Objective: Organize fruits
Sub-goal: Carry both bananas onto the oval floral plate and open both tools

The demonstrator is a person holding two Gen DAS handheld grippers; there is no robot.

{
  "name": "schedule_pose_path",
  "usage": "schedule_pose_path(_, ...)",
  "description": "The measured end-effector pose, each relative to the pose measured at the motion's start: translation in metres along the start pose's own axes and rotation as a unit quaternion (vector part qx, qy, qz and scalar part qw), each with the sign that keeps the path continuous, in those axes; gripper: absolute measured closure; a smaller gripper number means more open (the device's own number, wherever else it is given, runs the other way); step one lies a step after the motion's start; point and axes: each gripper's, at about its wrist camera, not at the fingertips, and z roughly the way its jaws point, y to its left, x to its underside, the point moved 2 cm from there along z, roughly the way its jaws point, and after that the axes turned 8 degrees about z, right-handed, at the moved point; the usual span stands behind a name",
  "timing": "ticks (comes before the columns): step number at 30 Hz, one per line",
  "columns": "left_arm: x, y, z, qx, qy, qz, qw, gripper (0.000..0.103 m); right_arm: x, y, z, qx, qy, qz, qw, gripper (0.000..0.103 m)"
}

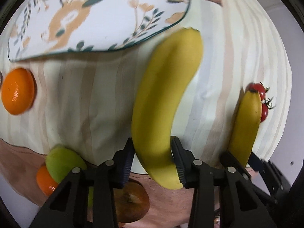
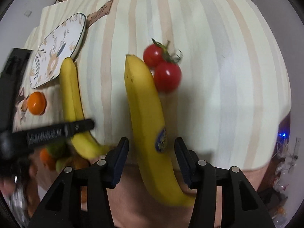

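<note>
Blue oval sticker (image 2: 161, 140) on the right banana (image 2: 150, 125), lettering too blurred to read. Brown tag (image 2: 100, 12) with dark print, also unreadable.

Striped cream, tan and pale-blue cloth (image 2: 218, 66) over the tabletop, plain pale wall behind.

Counted: two bananas, two red tomatoes (image 2: 166, 74), one deer-patterned plate (image 1: 98, 15), at least two oranges (image 1: 18, 91), one green fruit (image 1: 62, 161).

Left hand-held gripper (image 1: 153, 157): pads clamped on the left banana (image 1: 165, 98), plate beyond its tips. Right hand-held gripper (image 2: 151, 159): jaws apart, straddling the right banana without pressing it, tomatoes just past the tip.
</note>
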Motion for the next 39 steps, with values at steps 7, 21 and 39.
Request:
schedule_pose_path(7, -0.008, -0.012, -0.041, -0.039, -0.038, 0.04, 0.9977, 0.071, 0.0, 0.0, 0.001, 0.019, -0.015, 0.003, 1.0, 0.065)
schedule_pose_path(21, 0.016, 0.022, -0.119, -0.018, -0.083, 0.041, 0.9955, 0.071, -0.004, 0.006, -0.073, -0.124, -0.015, 0.044, 0.991, 0.066)
schedule_pose_path(39, -0.08, 0.13, -0.161, -0.034, -0.087, -0.005, 0.9956, 0.071, -0.084, 0.125, -0.052, -0.227, -0.018, 0.165, 0.96, 0.066)
